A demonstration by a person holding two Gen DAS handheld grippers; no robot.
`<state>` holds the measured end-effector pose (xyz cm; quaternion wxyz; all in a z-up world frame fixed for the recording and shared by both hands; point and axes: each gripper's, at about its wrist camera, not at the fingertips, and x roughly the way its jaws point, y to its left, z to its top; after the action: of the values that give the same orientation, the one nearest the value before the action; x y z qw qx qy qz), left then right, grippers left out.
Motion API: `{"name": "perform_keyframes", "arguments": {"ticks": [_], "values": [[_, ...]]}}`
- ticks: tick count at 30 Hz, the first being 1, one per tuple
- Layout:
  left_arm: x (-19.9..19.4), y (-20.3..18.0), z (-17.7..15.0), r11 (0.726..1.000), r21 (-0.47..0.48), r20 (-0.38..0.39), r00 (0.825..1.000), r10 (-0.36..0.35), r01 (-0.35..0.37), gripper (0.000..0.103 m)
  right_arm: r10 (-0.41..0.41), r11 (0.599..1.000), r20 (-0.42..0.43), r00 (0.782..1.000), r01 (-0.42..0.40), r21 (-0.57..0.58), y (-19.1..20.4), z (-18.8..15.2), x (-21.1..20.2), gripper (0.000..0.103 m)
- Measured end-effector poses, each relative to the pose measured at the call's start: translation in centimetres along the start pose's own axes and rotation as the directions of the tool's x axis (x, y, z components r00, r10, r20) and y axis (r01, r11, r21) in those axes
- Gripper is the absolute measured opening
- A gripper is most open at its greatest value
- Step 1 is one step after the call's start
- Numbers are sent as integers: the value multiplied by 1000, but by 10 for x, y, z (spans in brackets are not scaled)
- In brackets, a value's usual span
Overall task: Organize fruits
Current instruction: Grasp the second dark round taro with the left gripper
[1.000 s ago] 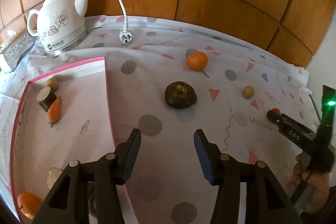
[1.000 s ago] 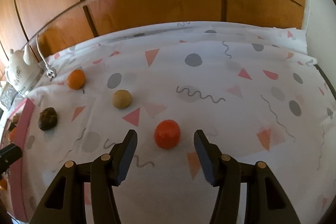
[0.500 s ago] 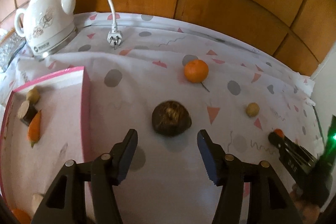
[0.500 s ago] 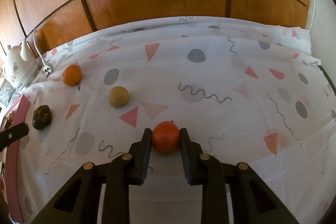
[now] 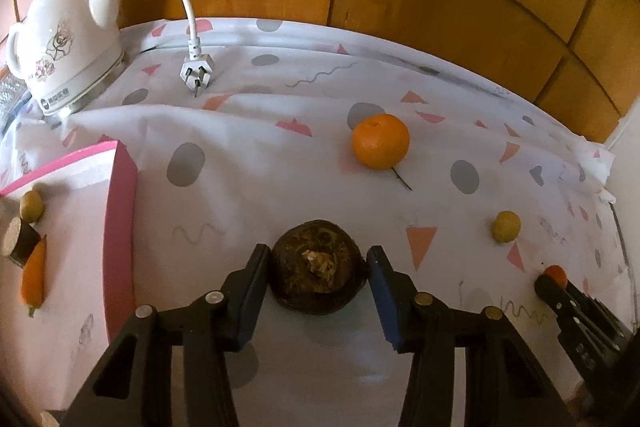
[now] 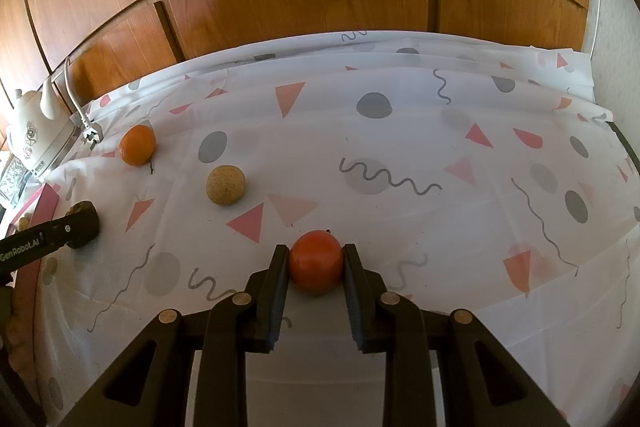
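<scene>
The right gripper point(image 6: 316, 269) has its jaws clamped on a red tomato point(image 6: 315, 265) resting on the table point(image 6: 400, 147). The left gripper point(image 5: 316, 277) has its jaws apart around a brown taro point(image 5: 316, 267), left one touching.

Both cams sit low over the desk point(image 5: 240, 163), looking forward along their own claw fingers toward the wood panel wall. Left one faces the left half, close up. Right one faces the middle. Both catch the orange point(image 5: 380, 141) point(image 6: 137, 145), kettle point(image 5: 64, 43) point(image 6: 38, 131) and plug point(image 5: 196, 73).
</scene>
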<state>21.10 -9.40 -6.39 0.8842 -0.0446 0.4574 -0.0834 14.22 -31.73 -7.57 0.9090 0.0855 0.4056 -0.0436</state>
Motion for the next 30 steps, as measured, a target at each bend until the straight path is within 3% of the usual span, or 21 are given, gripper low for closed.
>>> {"name": "perform_keyframes", "arguments": {"ticks": [9, 14, 18, 21, 30], "values": [[-36, -15, -50, 998, 59, 22, 1000, -11, 9, 49, -18, 1000, -4, 1000, 18, -15, 4, 2, 2, 27], [-48, -27, -76, 993, 118, 71, 997, 8, -16, 50, -23, 1000, -4, 1000, 23, -19, 4, 2, 2, 27], [-47, -25, -80, 992, 122, 97, 995, 2, -14, 49, -29, 999, -3, 1000, 29, -25, 5, 2, 2, 27], [-43, -26, -80, 991, 128, 94, 995, 27, -39, 43, -28, 999, -2, 1000, 27, -23, 5, 2, 2, 27], [-43, -24, -81, 991, 129, 100, 995, 26, -39, 43, -38, 999, -1, 999, 38, -32, 5, 1, 1, 27]]}}
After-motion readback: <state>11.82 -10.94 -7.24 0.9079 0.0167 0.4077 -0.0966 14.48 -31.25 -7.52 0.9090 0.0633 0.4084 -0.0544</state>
